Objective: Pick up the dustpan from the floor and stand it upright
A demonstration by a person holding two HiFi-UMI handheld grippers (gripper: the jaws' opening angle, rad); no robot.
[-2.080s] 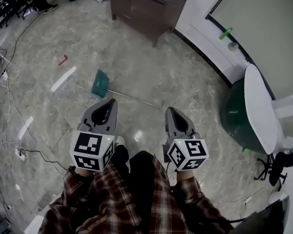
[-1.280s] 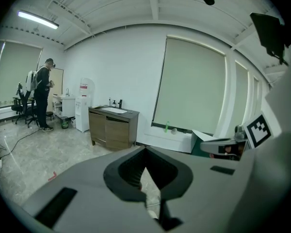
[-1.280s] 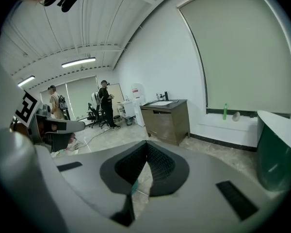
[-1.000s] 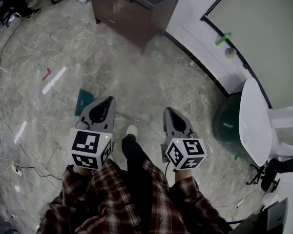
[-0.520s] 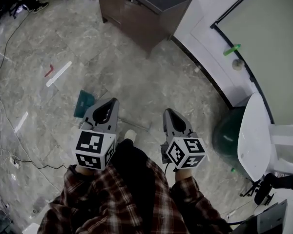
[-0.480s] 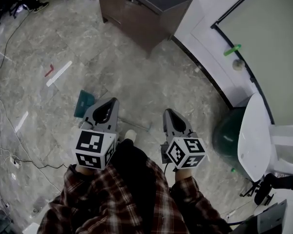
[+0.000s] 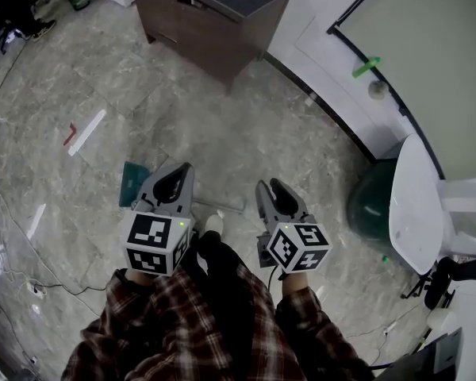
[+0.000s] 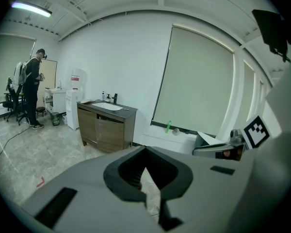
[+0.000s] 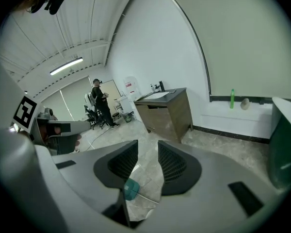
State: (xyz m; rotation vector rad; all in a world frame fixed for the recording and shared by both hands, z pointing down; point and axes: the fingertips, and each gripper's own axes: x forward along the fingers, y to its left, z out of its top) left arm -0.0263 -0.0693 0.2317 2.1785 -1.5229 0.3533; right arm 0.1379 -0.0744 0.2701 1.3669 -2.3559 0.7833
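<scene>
The dustpan [image 7: 132,182] is lying flat on the floor [image 7: 301,149], its handle [image 7: 230,205] pointing toward the nearer right gripper [image 7: 271,189], whose empty fingers are opening, while the left gripper [image 7: 176,173] is resting its fingers together.

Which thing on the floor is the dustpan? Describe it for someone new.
Start at the brown cabinet and come down the marble floor towards the left gripper. The dustpan lies flat just left of it. It is the only teal piece there, with a thin metal handle, unlike the red scrap and white strip farther up.
</scene>
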